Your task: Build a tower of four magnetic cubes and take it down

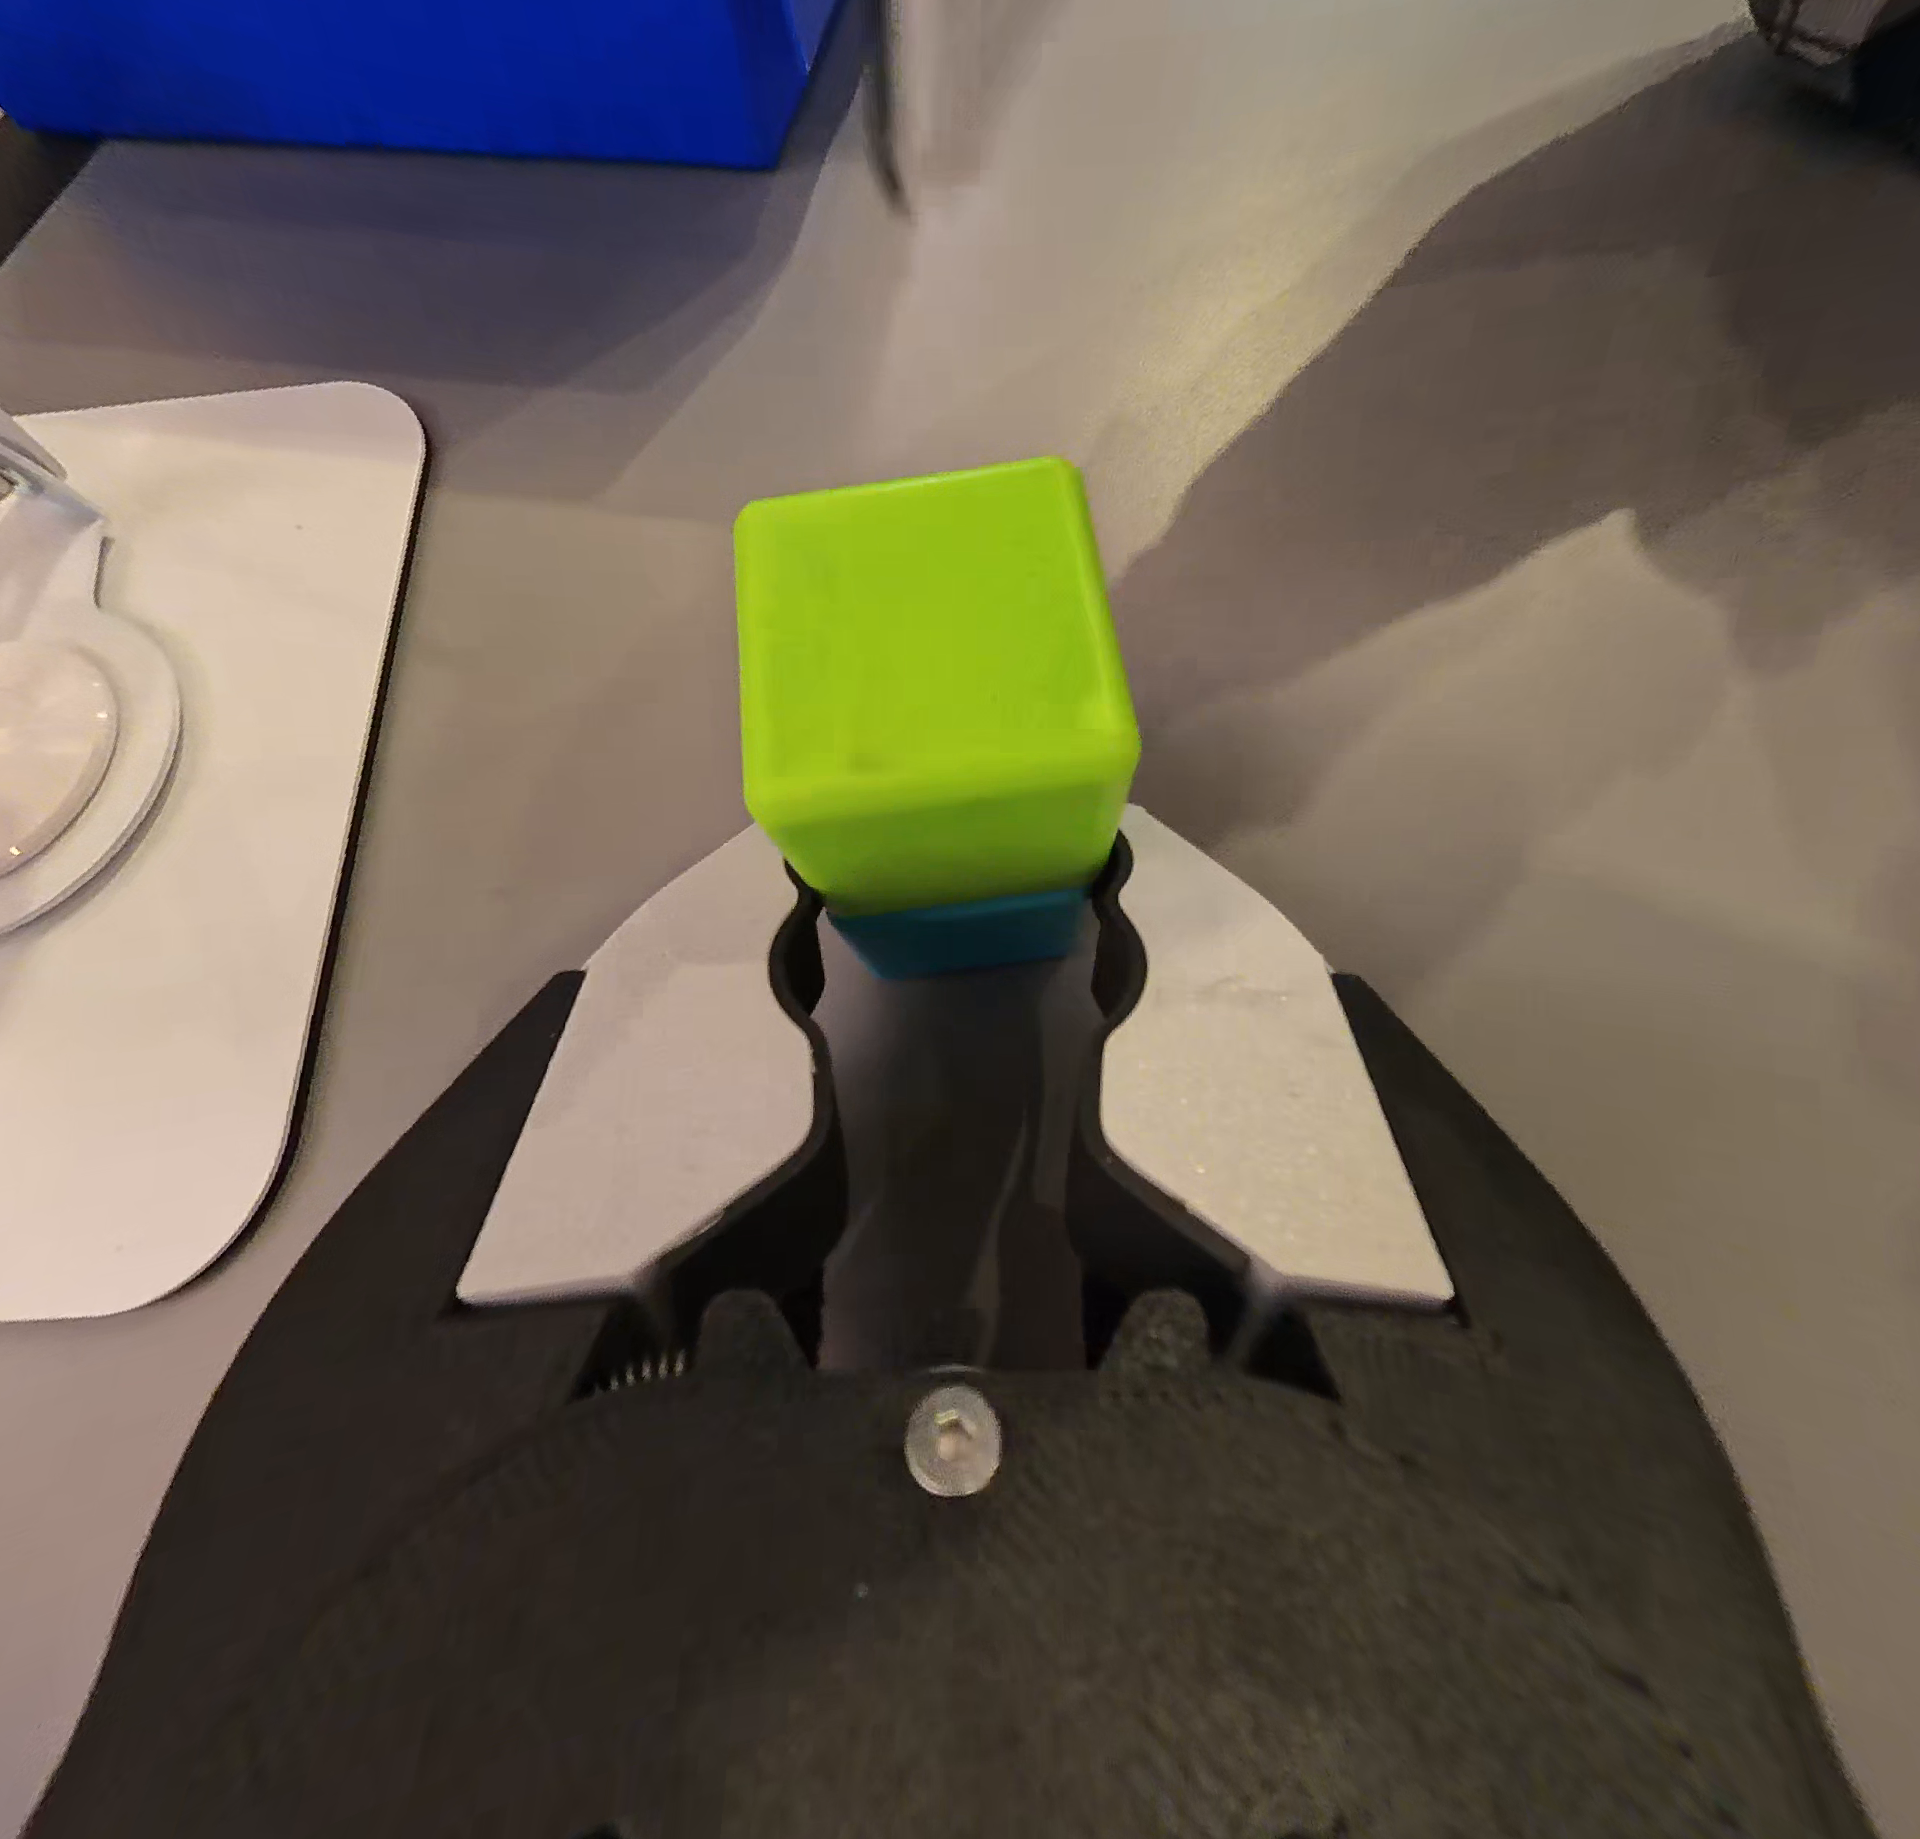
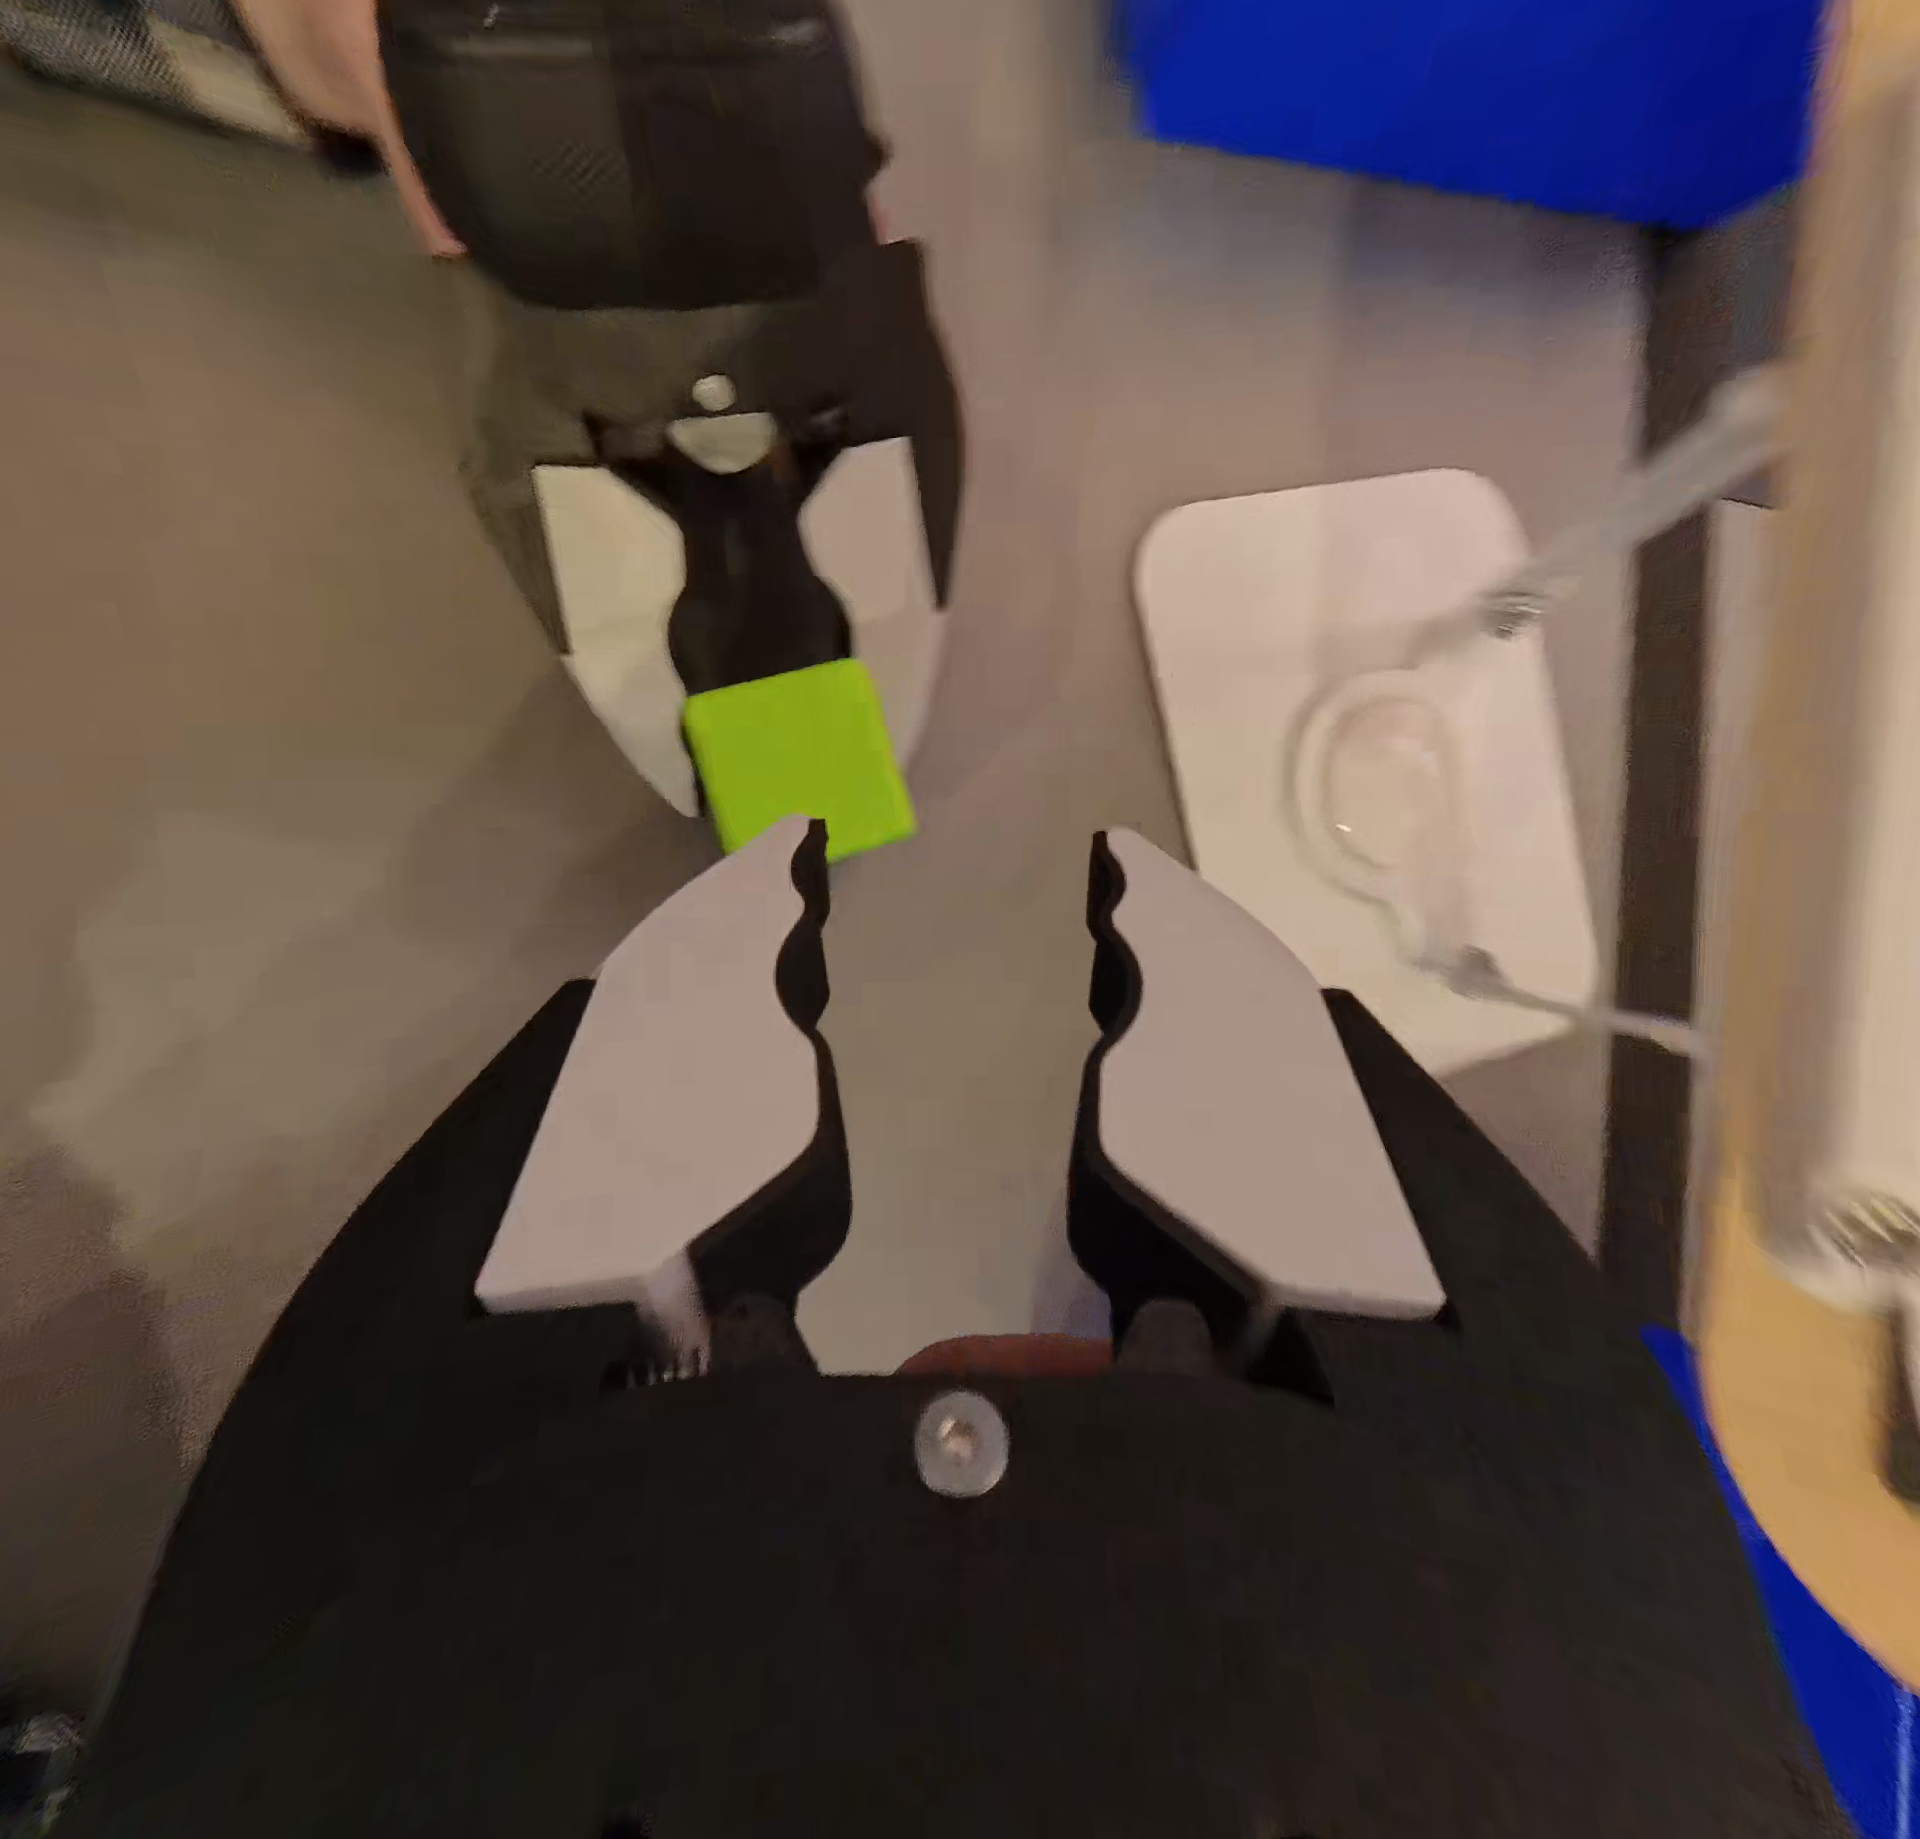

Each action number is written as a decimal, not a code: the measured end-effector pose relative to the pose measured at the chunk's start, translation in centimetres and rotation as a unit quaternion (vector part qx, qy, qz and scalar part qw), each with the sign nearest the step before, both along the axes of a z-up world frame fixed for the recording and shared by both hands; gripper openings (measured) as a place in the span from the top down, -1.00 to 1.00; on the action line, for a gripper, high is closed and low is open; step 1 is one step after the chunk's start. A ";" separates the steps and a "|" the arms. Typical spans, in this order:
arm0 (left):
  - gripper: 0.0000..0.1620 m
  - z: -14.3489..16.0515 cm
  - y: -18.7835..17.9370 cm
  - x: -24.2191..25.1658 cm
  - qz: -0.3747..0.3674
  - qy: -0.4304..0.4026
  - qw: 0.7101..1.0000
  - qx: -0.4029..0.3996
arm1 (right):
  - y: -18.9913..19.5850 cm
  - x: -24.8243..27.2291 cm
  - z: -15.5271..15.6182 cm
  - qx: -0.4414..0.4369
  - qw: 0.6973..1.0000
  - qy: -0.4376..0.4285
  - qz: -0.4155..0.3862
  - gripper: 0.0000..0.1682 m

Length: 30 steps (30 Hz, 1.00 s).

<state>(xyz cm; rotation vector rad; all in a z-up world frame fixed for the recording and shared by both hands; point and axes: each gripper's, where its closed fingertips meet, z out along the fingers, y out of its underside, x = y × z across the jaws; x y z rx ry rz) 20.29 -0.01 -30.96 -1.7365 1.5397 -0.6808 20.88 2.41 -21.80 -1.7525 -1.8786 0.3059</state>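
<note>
In the left wrist view my left gripper [image 1: 956,922] is shut on a teal cube [image 1: 961,942], with the fingertips on its two sides. A lime green cube [image 1: 930,672] sits stacked on top of the teal one, above the grey table [image 1: 1351,439]. In the right wrist view the green cube [image 2: 800,755] shows from above, held out by the left gripper, whose fingers [image 2: 608,594] point toward me. My right gripper [image 2: 956,839] is open and empty, its left fingertip just in front of the green cube. No other cubes are in view.
A blue bin [image 1: 416,23] stands at the back; it also shows in the right wrist view [image 2: 1455,54]. A white mat [image 1: 260,854] with a clear glass piece lies to the left [image 2: 1247,646]. A blurred tan object [image 2: 1818,854] fills the right edge. Some 10 cm of space lies between my two pairs of fingers.
</note>
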 end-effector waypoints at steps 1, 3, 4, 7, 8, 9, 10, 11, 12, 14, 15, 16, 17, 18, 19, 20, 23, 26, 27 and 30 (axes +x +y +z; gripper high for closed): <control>0.39 0.0 0.0 0.0 0.000 0.000 1.000 0.001 | -0.5 -0.4 -1.2 -0.010 1.000 -0.019 0.014 0.35; 0.39 0.0 0.0 0.0 0.000 0.000 1.000 -0.001 | -1.3 -1.0 -3.5 -0.028 0.998 -0.052 0.035 0.15; 0.39 0.0 0.0 0.0 0.000 0.000 1.000 -0.001 | -1.6 -1.3 -4.2 -0.032 0.997 -0.061 0.043 0.13; 0.39 0.0 0.0 0.0 0.000 0.000 1.000 -0.001 | -2.2 -1.9 -6.0 -0.045 0.994 -0.083 0.059 0.16; 0.39 0.0 0.0 0.0 0.000 0.000 1.000 -0.001 | -2.3 -2.0 -6.4 -0.049 0.993 -0.086 0.062 0.19; 0.39 0.0 0.0 0.0 0.000 0.000 1.000 -0.001 | -2.3 -2.1 -6.6 -0.052 0.993 -0.086 0.065 0.26; 0.39 0.0 0.0 0.0 0.000 0.000 1.000 -0.002 | -2.3 -2.2 -6.6 -0.054 0.993 -0.083 0.070 0.39; 0.39 0.0 0.0 0.0 -0.001 0.000 1.000 -0.003 | -2.4 -2.2 -6.6 -0.055 0.993 -0.080 0.075 0.39; 0.39 0.0 0.0 0.0 0.000 0.000 1.000 -0.003 | -2.4 -2.2 -6.6 -0.055 0.992 -0.079 0.077 0.40; 0.39 0.0 0.1 0.0 0.001 0.000 1.000 -0.003 | -2.3 -2.3 -6.6 -0.053 0.992 -0.076 0.081 0.40; 0.39 0.0 0.1 0.0 0.002 0.000 1.000 -0.003 | -2.3 -2.3 -6.6 -0.053 0.992 -0.074 0.083 0.40; 0.39 0.0 0.1 0.0 0.002 0.000 1.000 -0.003 | -2.3 -2.3 -6.6 -0.055 0.992 -0.072 0.084 0.40; 0.39 0.0 0.1 0.0 0.003 0.000 1.000 -0.003 | -2.3 -2.3 -6.5 -0.056 0.992 -0.069 0.086 0.40; 0.39 0.0 0.1 0.0 0.002 0.000 1.000 -0.004 | -2.4 -2.3 -6.4 -0.061 0.992 -0.063 0.088 0.40; 0.39 0.0 0.1 0.0 0.000 0.000 1.000 -0.004 | -2.4 -2.4 -6.2 -0.069 0.992 -0.056 0.088 0.40; 0.39 0.0 0.1 0.0 0.001 0.000 1.000 -0.002 | -2.5 -2.5 -5.9 -0.079 0.992 -0.044 0.086 0.40; 0.39 0.0 0.2 0.0 0.003 0.000 1.000 -0.002 | -2.1 -3.0 -3.3 -0.096 0.992 0.027 0.077 0.40; 0.40 0.0 0.2 0.0 0.003 0.000 1.000 -0.001 | -0.2 -2.6 1.0 -0.065 0.992 0.107 0.034 0.40; 0.40 0.0 0.2 0.0 0.003 0.000 1.000 -0.001 | 0.8 -1.9 2.2 -0.048 0.991 0.121 0.010 0.40; 0.40 0.0 0.2 0.0 0.003 0.000 1.000 0.000 | 4.2 1.7 6.0 0.013 0.984 0.159 -0.077 0.41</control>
